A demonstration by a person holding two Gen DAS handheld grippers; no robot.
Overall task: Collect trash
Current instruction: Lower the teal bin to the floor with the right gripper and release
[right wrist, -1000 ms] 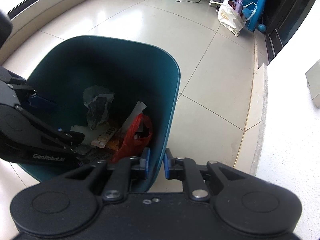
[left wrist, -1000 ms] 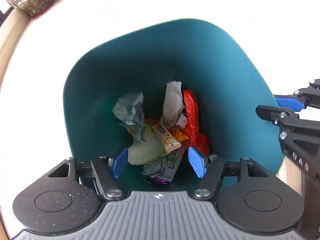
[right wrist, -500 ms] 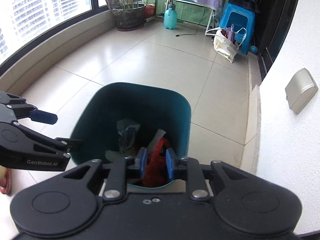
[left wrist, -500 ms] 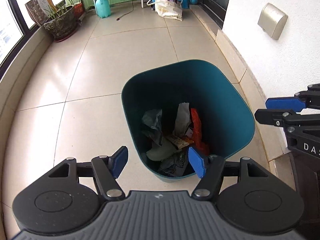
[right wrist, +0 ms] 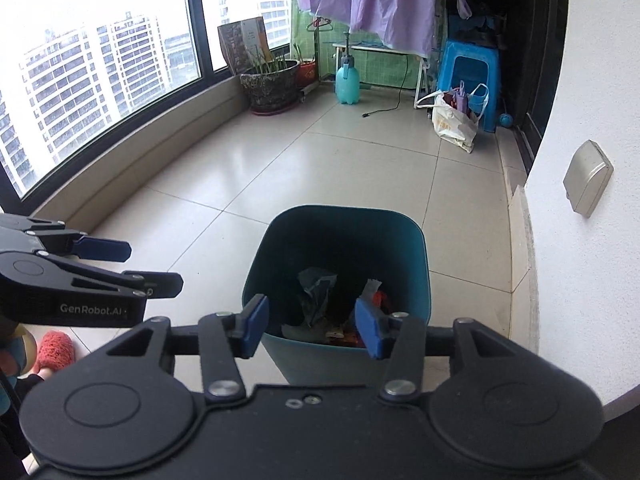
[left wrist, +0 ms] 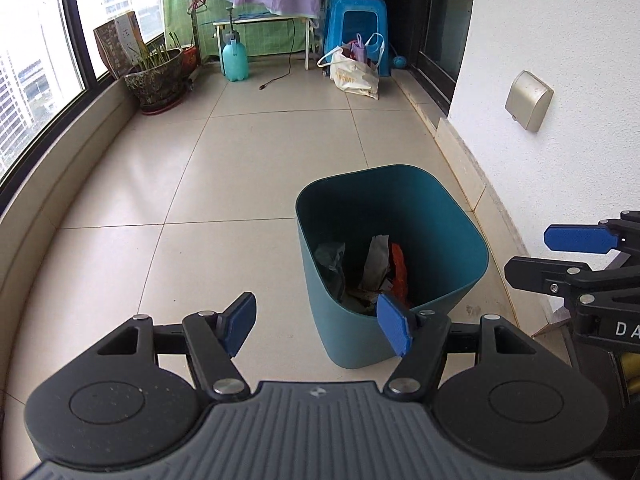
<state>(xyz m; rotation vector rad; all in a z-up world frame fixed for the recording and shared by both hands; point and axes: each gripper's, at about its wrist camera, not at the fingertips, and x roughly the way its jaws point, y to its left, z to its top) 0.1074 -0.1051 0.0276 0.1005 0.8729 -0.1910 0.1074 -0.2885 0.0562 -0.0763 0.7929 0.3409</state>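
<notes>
A teal trash bin (left wrist: 440, 216) stands on the tiled floor near the white wall; it also shows in the right wrist view (right wrist: 416, 280). Inside lie crumpled wrappers: a grey one (left wrist: 330, 256), a white paper strip (left wrist: 376, 260) and a red bag (left wrist: 400, 276). My left gripper (left wrist: 316, 330) is open and empty, held above the floor just left of the bin. My right gripper (right wrist: 312, 330) is open and empty, above the bin's near rim. Each gripper shows at the edge of the other's view.
A potted plant (left wrist: 158, 80), a teal spray bottle (left wrist: 235, 60), a white shopping bag (left wrist: 356, 72) and a blue stool (left wrist: 356, 28) stand at the far end. A curved window ledge (left wrist: 60, 184) runs along the left. A white wall (left wrist: 560, 40) with a metal socket cover (left wrist: 528, 100) is at right.
Both grippers have risen and pulled back from the bin, which now looks smaller. The right gripper's jaws have opened from nearly shut. The left gripper stayed open.
</notes>
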